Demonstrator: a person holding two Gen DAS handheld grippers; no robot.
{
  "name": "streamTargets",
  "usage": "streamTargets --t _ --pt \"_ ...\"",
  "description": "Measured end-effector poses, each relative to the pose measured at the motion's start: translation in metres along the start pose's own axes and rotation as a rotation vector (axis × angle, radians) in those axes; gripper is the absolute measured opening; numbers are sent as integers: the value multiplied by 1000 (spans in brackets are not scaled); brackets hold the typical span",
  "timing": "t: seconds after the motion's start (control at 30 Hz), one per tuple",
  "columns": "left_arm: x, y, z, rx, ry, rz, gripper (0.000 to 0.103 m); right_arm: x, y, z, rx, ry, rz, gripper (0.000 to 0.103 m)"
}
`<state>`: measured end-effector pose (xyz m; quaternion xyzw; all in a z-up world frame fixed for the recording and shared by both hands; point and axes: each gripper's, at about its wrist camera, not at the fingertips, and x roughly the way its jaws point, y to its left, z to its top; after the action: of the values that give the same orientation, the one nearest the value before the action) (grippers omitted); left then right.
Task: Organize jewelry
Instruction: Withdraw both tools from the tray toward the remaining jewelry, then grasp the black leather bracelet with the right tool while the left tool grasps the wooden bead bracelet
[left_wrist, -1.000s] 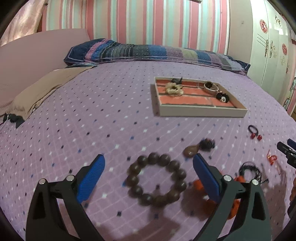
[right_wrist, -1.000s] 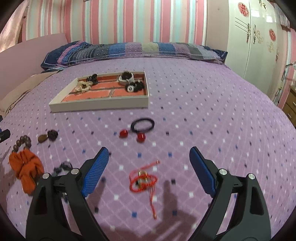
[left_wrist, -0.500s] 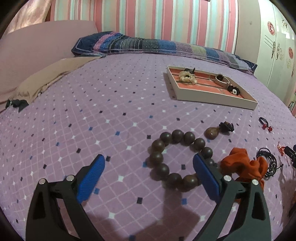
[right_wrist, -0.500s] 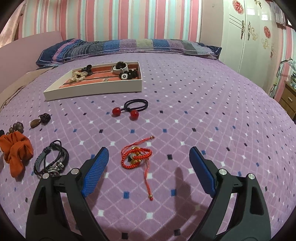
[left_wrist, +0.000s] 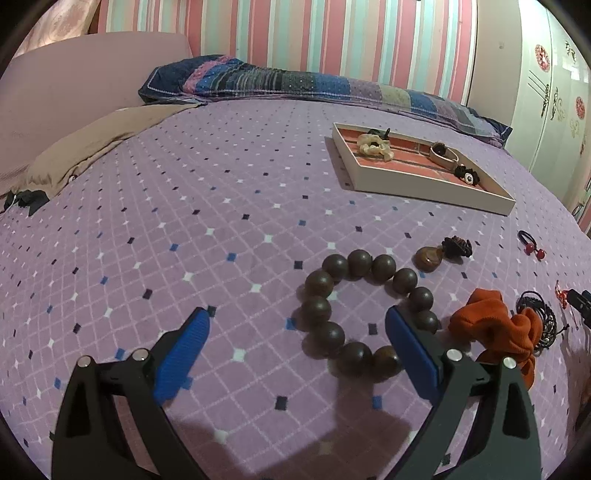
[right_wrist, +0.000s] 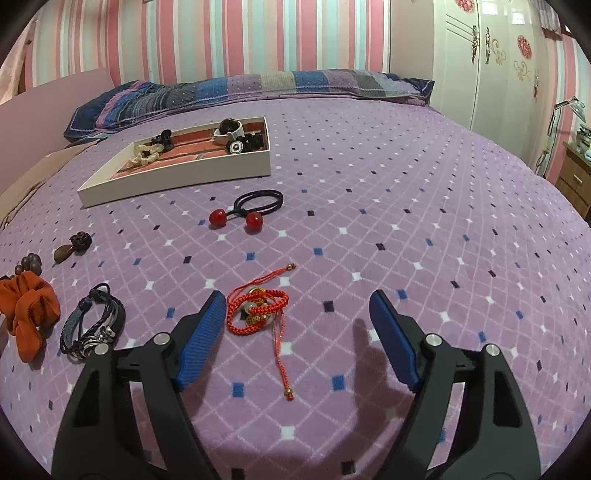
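A brown wooden bead bracelet (left_wrist: 364, 314) lies on the purple bed, with a brown pendant (left_wrist: 428, 257) beyond it. My left gripper (left_wrist: 295, 328) is open, low over the bed; the bracelet sits partly between its fingers, toward the right one. An orange scrunchie (left_wrist: 495, 325) and a black braided bracelet (left_wrist: 539, 317) lie to the right. My right gripper (right_wrist: 297, 314) is open, with a red cord bracelet (right_wrist: 258, 312) just inside its left finger. A black hair tie with red balls (right_wrist: 255, 208) lies ahead. The white jewelry tray (right_wrist: 177, 177) holds several pieces.
A striped blue pillow (left_wrist: 295, 83) lies along the far edge of the bed. A beige cloth (left_wrist: 92, 144) is at the left. White wardrobe doors (right_wrist: 491, 62) and a wooden nightstand (right_wrist: 576, 177) stand at the right. The tray also shows in the left wrist view (left_wrist: 424, 184).
Both grippers have drawn back and tilted. The bead bracelet has shifted right in the left view, and the red cord bracelet has shifted left in the right view. Both stay open.
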<state>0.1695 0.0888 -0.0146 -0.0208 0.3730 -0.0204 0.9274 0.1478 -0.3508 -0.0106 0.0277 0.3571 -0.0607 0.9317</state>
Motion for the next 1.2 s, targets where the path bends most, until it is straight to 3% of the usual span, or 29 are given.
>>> streamTargets --t 0.5,0.9,1.2 --pt "2 0 0 10 7 6 94 -13 15 2 -24 -16 7 77" --pt "9 1 2 27 27 22 94 -17 75 -3 -39 22 91 77" --pt "17 2 1 21 61 -3 93 0 101 -10 -45 83 97 66"
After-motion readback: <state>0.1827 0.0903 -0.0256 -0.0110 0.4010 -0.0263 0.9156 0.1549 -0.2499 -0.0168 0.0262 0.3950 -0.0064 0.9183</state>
